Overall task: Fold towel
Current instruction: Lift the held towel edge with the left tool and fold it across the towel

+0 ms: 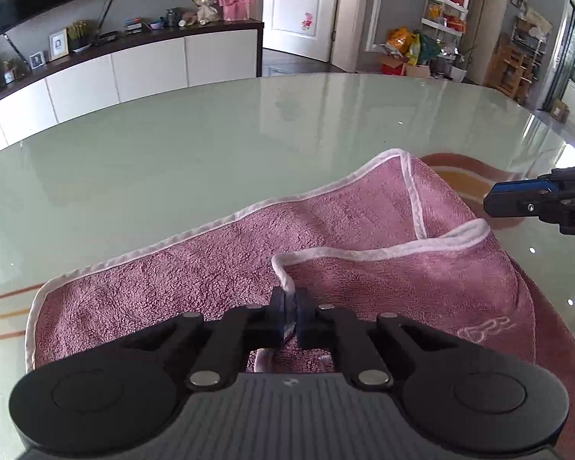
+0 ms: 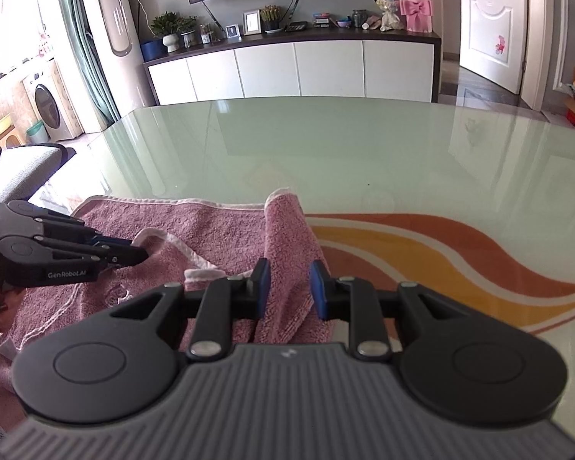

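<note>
The pink towel (image 1: pixel 218 268) looks soft, light and floppy on the tabletop (image 1: pixel 211 134); the left hand-held gripper (image 1: pixel 288 299) pinches its white hem, best gripped there, while the right hand-held gripper (image 2: pixel 287 283) at 3 o'clock stands part-open over a fold, gripping nothing.

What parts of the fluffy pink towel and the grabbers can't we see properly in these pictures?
- Near edge of the fluffy pink towel with white trim: hidden in both views by the black gripper bodies.
- Right gripper: whether its blue pads press the raised fold; unclear in its own view, and the left view's right edge crops it.
- Pale stitched motif on the towel: too small to read.
</note>
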### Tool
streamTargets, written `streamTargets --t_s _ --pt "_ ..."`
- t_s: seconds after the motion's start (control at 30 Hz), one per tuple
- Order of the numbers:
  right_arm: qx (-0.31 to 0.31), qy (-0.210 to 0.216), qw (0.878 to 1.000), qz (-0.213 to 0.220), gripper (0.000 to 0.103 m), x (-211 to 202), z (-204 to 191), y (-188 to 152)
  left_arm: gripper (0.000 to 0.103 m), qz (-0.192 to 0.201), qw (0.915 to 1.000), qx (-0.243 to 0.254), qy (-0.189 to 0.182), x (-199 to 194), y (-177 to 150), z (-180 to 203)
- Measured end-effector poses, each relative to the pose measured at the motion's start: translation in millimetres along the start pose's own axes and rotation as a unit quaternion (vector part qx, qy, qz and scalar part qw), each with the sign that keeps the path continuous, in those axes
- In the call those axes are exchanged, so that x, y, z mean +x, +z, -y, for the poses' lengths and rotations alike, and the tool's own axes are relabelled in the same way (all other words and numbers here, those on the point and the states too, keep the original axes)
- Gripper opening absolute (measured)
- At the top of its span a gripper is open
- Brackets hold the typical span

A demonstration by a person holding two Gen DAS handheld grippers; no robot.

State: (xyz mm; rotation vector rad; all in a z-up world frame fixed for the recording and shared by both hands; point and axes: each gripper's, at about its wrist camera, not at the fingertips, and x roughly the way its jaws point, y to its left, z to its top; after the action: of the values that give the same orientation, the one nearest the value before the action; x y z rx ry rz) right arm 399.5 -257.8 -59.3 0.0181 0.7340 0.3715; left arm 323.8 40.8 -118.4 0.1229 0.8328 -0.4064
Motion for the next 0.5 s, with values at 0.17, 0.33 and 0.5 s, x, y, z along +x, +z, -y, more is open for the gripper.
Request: streamTargets --t_s 0.17,0.33,0.5 --pt "0.002 0.003 1.000 0.007 0.022 1 1 3 0.004 0.017 0.9997 -0.013 -0.007 -12 2 -5" --pt "0.005 0.005 1.000 0.015 0.022 3 3 10 0.004 0.046 0.9987 -0.024 0.002 -37 12 -15" --pt "0.001 0.001 1.000 0.024 0.023 8 3 22 0.004 0.071 0.9956 -0.044 0.043 -62 18 -37"
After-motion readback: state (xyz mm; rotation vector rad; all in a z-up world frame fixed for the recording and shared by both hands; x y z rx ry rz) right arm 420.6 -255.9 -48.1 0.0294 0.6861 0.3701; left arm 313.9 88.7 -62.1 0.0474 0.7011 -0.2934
